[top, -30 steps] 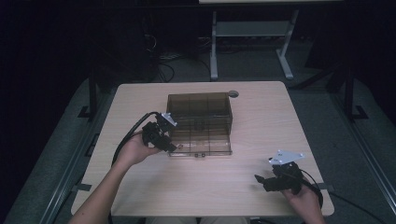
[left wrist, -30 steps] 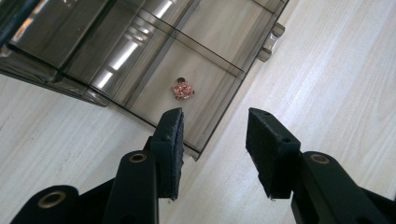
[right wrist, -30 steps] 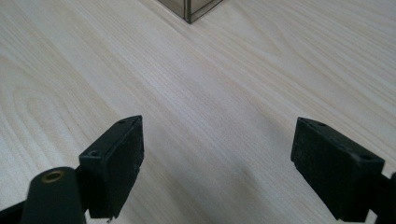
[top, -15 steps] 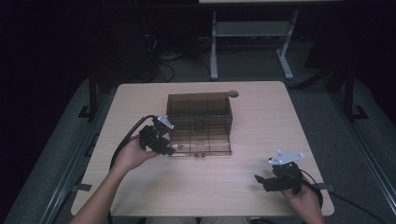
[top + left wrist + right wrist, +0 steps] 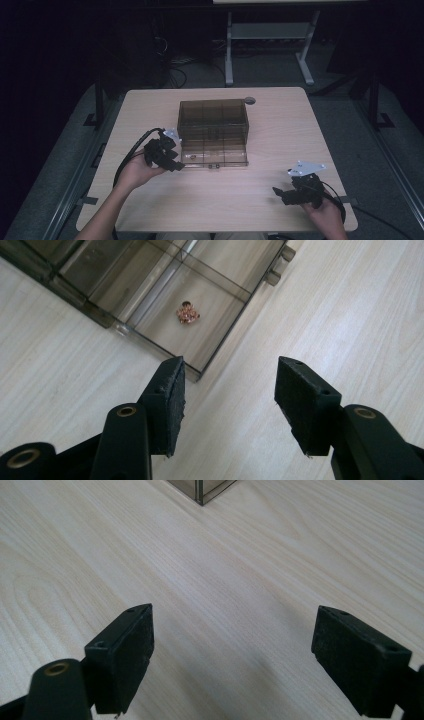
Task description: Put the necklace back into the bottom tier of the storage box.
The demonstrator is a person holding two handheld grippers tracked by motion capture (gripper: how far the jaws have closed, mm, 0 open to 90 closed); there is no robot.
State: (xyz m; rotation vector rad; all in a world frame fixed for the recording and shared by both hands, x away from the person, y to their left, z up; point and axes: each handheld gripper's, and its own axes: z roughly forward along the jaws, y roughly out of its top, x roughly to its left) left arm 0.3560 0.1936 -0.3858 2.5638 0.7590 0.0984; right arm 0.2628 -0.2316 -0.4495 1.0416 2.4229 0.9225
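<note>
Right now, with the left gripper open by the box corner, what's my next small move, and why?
Probably ease the left gripper forward over the box wall toward the small copper piece: its jaws stand open and empty, short of the corner compartment where the piece lies.

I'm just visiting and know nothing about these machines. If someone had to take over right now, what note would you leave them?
Left claw: open, holding nothing, at the near left corner of the clear compartment box, which sits mid-table with its lid folded open flat toward the person.
Right claw: open, holding nothing, over bare table near the front right edge, well away from the box.
Small coppery trinket: lying loose in one compartment, just ahead of the left claw.
Done: box is open, trinket is inside.
Left: can't tell for certain; probably either picking the trinket out or shutting the lid. The left claw is best placed for either.
</note>
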